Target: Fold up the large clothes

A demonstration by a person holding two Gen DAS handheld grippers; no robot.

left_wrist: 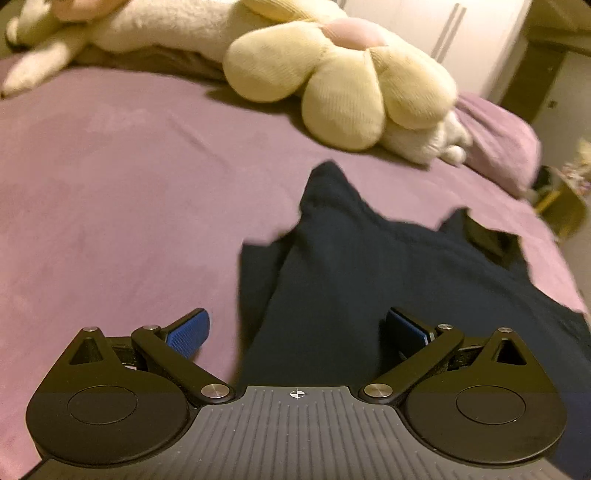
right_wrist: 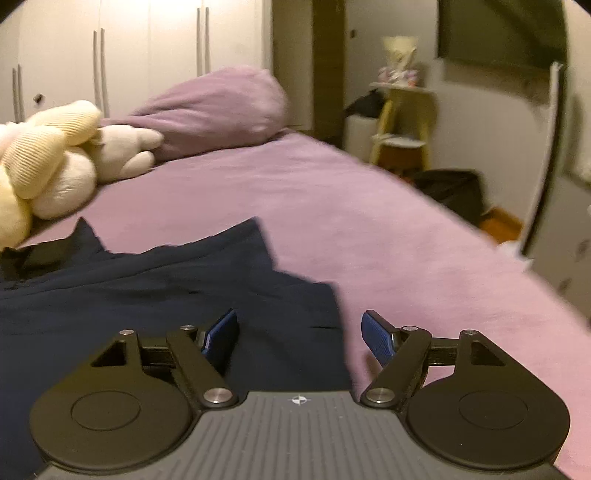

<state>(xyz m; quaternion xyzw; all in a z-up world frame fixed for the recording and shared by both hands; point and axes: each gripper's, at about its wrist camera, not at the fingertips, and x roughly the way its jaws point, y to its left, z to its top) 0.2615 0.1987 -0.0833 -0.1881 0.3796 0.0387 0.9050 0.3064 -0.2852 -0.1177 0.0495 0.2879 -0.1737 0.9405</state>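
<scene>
Lying crumpled on the mauve-sheeted bed [left_wrist: 110, 177]: dark navy fabric garment [left_wrist: 351, 277]. Left claw [left_wrist: 297, 330] spread wide above it, nothing pinched. Right claw [right_wrist: 299, 338] spread over its edge, empty.

Dark garment [left_wrist: 369, 266] cut off at lower right edge (near part hidden behind gripper body). Plush toys [left_wrist: 110, 22] cropped at top. Items on yellow stool [right_wrist: 400, 74] blurred beyond telling.

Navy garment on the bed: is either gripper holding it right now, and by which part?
Neither. The left gripper and right gripper both stand open above the navy garment, pads clear of the cloth.
</scene>
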